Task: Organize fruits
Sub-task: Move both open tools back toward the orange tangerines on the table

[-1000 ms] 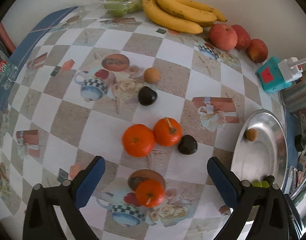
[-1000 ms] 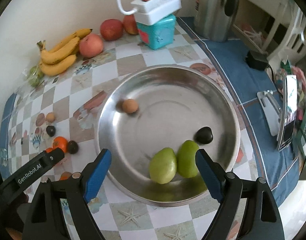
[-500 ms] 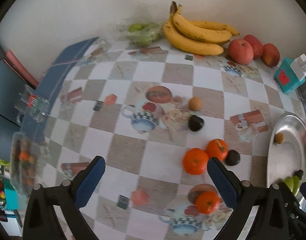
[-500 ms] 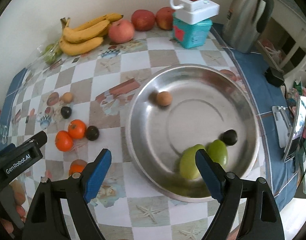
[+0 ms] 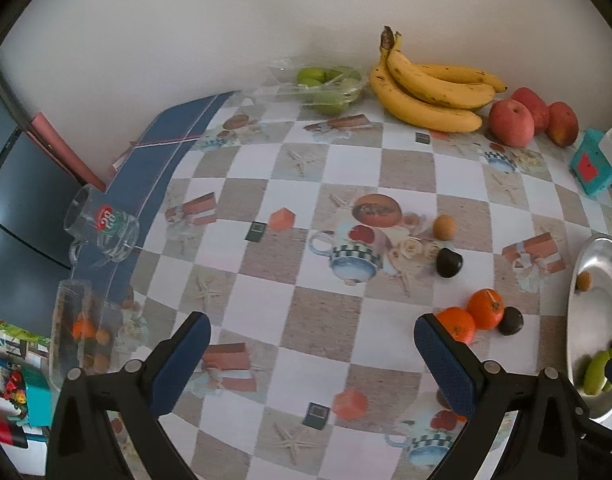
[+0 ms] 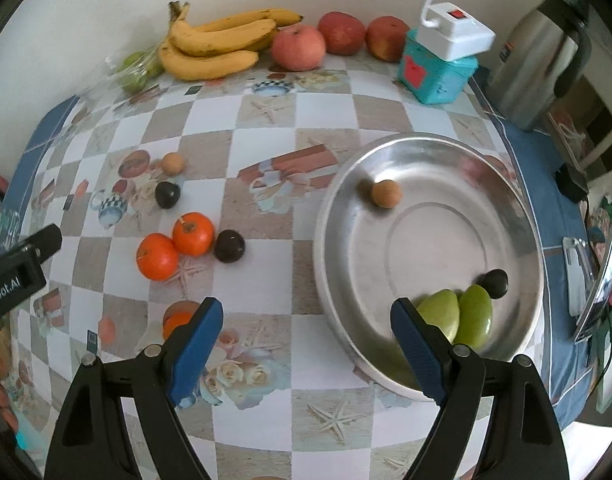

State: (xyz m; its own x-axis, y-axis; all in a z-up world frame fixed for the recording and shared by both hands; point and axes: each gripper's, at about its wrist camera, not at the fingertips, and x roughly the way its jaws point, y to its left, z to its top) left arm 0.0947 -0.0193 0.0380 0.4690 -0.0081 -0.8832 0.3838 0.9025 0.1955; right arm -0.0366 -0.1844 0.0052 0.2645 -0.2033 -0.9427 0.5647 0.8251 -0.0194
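A steel bowl [image 6: 458,152] on the right of the chequered table holds two green fruits [image 6: 458,316], a dark fruit [image 6: 494,283] and a small brown fruit [image 6: 386,194]. Left of the bowl lie two oranges [image 6: 174,246], a dark fruit [image 6: 229,245], another dark fruit [image 6: 167,195], a small brown fruit [image 6: 173,163] and a third orange [image 6: 177,322] partly behind a finger. My right gripper [image 6: 306,344] is open above the table beside the bowl's left rim. My left gripper [image 5: 312,356] is open and empty over bare tablecloth, left of the oranges [image 5: 472,316].
Bananas [image 6: 214,46], three red apples [image 6: 338,40] and bagged green fruit [image 6: 136,66] line the back wall. A teal box [image 6: 438,72] with a white plug and a metal kettle [image 6: 542,56] stand at the back right. A glass mug [image 5: 102,228] and clear container [image 5: 82,328] sit at the left edge.
Both grippers have moved left across the table. The bowl has slid toward the right in both views, and the left view now takes in the mug and table edge.
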